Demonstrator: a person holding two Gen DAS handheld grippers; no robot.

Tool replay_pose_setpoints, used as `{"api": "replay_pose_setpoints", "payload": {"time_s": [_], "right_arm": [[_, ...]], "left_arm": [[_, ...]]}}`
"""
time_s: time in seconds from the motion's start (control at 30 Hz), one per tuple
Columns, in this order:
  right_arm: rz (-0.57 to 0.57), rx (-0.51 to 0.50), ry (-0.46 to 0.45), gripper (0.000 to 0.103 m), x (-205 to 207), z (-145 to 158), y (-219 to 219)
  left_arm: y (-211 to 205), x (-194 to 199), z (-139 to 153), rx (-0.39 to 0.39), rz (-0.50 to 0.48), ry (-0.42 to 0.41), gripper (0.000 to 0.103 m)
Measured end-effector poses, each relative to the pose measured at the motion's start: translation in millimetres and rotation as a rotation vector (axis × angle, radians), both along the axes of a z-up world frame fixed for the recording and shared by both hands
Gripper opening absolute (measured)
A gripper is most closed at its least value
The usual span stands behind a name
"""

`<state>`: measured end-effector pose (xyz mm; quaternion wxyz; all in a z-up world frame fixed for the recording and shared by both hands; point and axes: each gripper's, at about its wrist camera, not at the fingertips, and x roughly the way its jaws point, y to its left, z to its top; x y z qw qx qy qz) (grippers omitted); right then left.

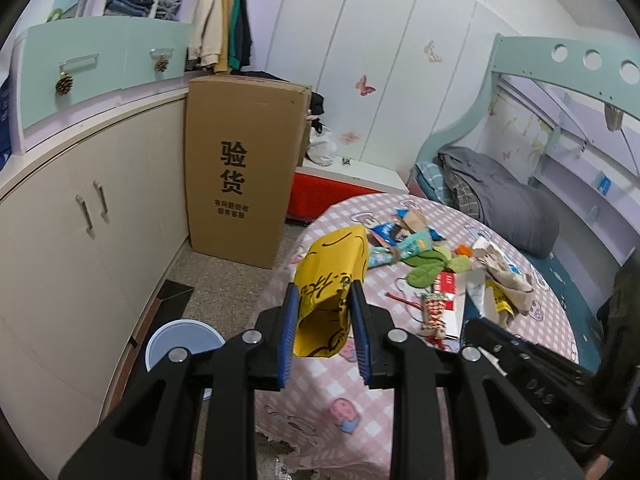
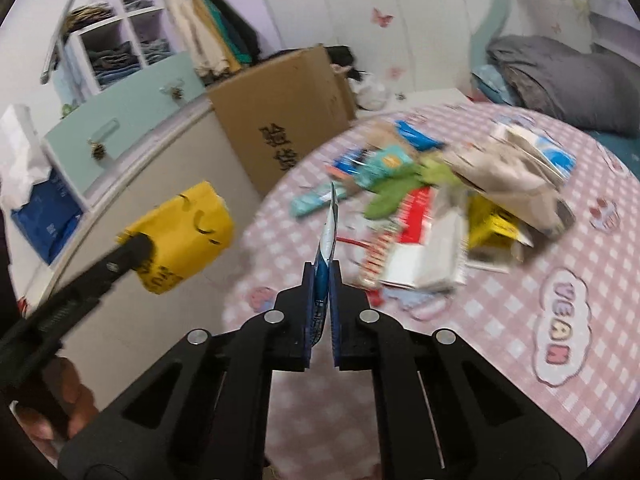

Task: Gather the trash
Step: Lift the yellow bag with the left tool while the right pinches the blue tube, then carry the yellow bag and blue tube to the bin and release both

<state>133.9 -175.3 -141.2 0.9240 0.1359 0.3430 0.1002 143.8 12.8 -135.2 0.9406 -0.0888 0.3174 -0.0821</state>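
Closest to the cameras, beside the pink checked bedspread [image 1: 400,216], both grippers are loaded. The left gripper [image 1: 325,300] is clamped on the edge of a yellow bag [image 1: 332,264], holding it up with its mouth toward the camera, just off the near edge of the bedspread. The right gripper [image 2: 325,276] has its jaws pressed together on a thin blue and white wrapper [image 2: 327,236], which stands up edge-on between the pads, lifted clear of the bedspread.

Further across the bedspread lies the rest of the trash pile [image 2: 440,200]: snack packets, a green leaf-shaped piece [image 1: 428,270], a red and white box, crumpled brown paper and a second yellow scrap. Behind the bedspread's far edge stands a tall cardboard box [image 1: 244,168] against the cupboards, and a grey quilt [image 1: 504,200] is heaped at the head of the bed.

Judging by this, the step in hand is carrying one picked piece to the bag. The next move calls for bringing the wrapper over the bag's opening and releasing it inside, while the left side keeps the mouth open and steady. Much of the pile is yet to be collected.
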Motion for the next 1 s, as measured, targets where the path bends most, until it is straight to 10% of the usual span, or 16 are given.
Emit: {"api": "replay_pose_setpoints", "payload": {"time_s": [0.57, 0.63, 0.7, 1.0], "right_arm": [[0.374, 0.014, 0.025, 0.010, 118.4, -41.2, 203.6], [0.384, 0.005, 0.053, 0.020, 135.4, -57.2, 222.9], [0.376, 0.000, 0.082, 0.060, 144.3, -70.0, 233.1], [0.338, -0.067, 0.098, 0.069, 135.6, -80.8, 231.2]], "left_arm": [[171.8, 45.0, -43.8, 0.060, 0.438, 0.116, 0.025], [192.1, 54.4, -54.0, 0.066, 0.473, 0.148, 0.025], [206.3, 62.1, -63.2, 0.073, 0.499, 0.177, 0.025], [210.6, 75.2, -89.6, 0.068, 0.482, 0.242, 0.026]]}}
